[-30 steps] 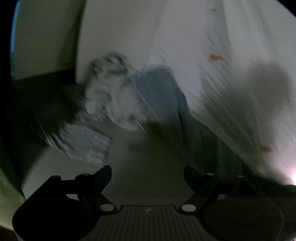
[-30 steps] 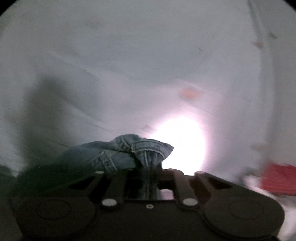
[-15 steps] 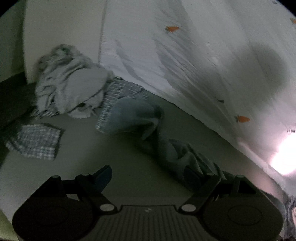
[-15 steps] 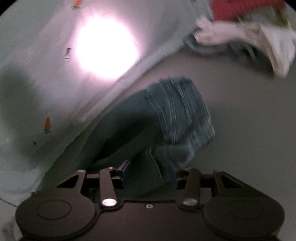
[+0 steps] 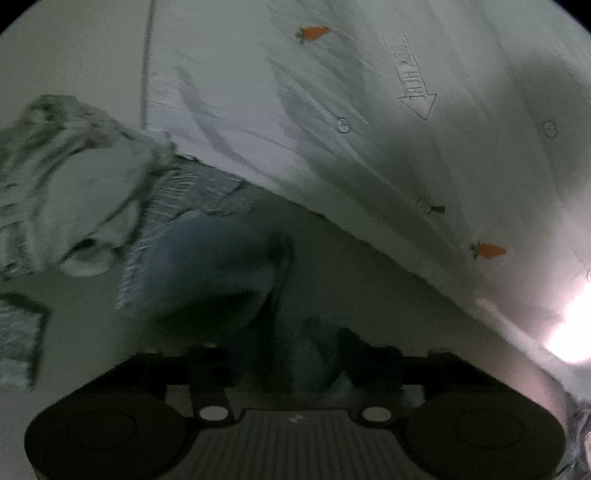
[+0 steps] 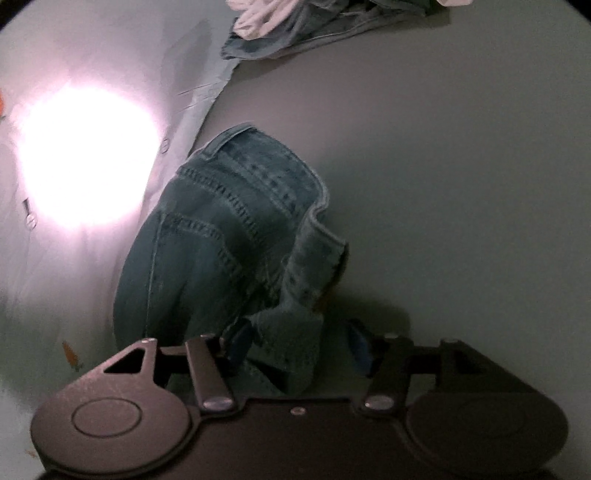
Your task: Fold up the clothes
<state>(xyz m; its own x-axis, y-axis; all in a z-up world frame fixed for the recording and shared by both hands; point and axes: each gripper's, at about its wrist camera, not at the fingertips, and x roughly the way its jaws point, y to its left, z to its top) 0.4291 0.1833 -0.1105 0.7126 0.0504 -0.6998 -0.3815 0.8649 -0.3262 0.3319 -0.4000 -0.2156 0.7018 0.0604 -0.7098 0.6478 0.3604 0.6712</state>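
Observation:
A pair of blue jeans lies on the grey surface. In the right wrist view its waistband end (image 6: pixel 236 229) is bunched right in front of my right gripper (image 6: pixel 295 343), whose jaws stand open around a fold of denim. In the left wrist view the leg end of the jeans (image 5: pixel 221 266) trails toward my left gripper (image 5: pixel 291 354), whose jaws are narrowed onto a strip of denim between them.
A heap of grey and checked clothes (image 5: pixel 74 177) lies at the left, with a checked cloth (image 5: pixel 18 332) beside it. A white carrot-print sheet (image 5: pixel 406 110) hangs behind. More clothes (image 6: pixel 314 29) are piled at the top of the right wrist view. A bright light glare (image 6: pixel 88 158) shows at the left.
My right gripper swung down to the surface and opened around the jeans' waistband. My left gripper moved forward onto the jeans' leg and closed on it.

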